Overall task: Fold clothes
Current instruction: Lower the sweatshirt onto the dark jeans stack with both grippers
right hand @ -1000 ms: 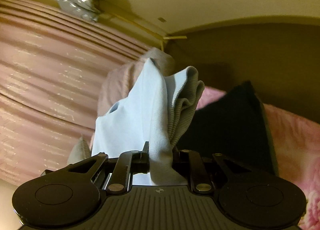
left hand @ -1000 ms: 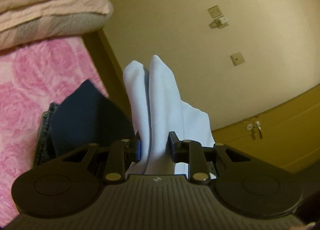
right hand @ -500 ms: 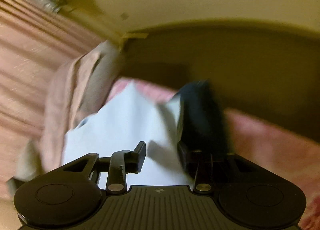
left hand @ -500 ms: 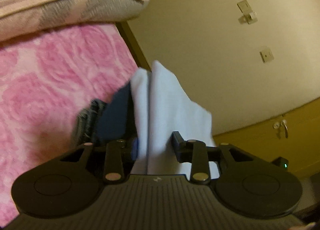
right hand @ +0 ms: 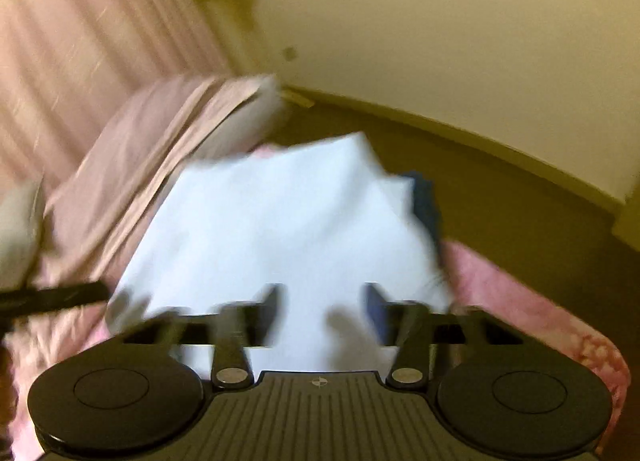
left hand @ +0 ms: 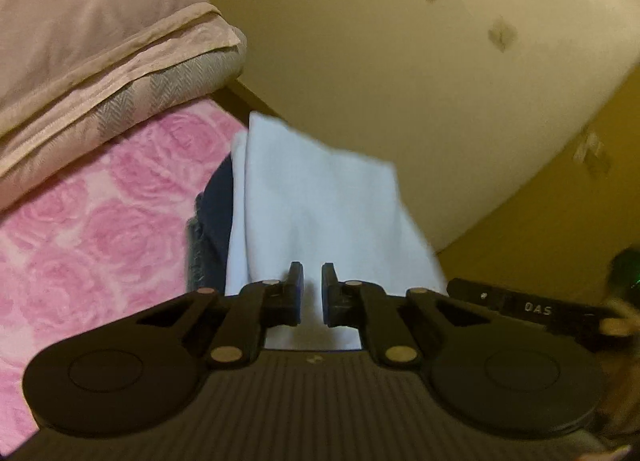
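1. Left wrist view: left gripper, black, two fingers with a narrow gap between them. Pale cloth shows through the gap; whether the fingers pinch it cannot be told.
2. Light blue garment, folded into a flat panel, lying just ahead of the left gripper and passing under its fingers. Its far corner reaches toward the cream wall.
3. Dark navy clothing, partly covered by the light blue garment, showing along its left edge; a grey fabric edge sits at its left side.
4. Pink rose-patterned blanket, beneath both garments.
5. Stacked bedding, pale pink over grey herringbone, at the far end of the blanket.
6. Yellow-brown cabinet front, right of the garment, below the wall.
7. Right wrist view (blurred): right gripper, fingers spread wide apart, nothing held between them.
8. Light blue garment, spread flat directly ahead of and below the open fingers, filling the gap between them.
9. Dark navy clothing, a sliver at the garment's right edge.
10. Pink curtain, upper left, behind the stacked bedding.
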The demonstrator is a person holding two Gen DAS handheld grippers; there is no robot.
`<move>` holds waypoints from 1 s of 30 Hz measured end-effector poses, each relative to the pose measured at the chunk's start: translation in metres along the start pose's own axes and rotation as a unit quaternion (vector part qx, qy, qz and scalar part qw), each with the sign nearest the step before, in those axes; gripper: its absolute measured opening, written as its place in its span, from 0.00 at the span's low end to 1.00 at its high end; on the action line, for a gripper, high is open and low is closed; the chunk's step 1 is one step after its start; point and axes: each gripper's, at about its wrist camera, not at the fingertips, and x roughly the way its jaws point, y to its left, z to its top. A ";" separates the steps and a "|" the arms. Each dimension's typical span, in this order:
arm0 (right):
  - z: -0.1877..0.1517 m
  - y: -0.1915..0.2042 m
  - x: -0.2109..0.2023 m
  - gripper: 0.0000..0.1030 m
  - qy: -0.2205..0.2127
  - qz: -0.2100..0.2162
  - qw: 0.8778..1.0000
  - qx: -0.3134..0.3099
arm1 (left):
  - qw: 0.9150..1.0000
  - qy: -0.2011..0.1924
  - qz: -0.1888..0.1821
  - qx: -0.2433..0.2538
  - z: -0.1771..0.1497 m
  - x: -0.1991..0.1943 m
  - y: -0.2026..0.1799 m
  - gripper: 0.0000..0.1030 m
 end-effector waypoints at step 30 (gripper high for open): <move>0.088 -0.038 0.133 0.37 -0.004 -0.037 0.999 0.029 | 0.998 -0.013 0.063 -0.008 0.098 0.116 0.012 0.00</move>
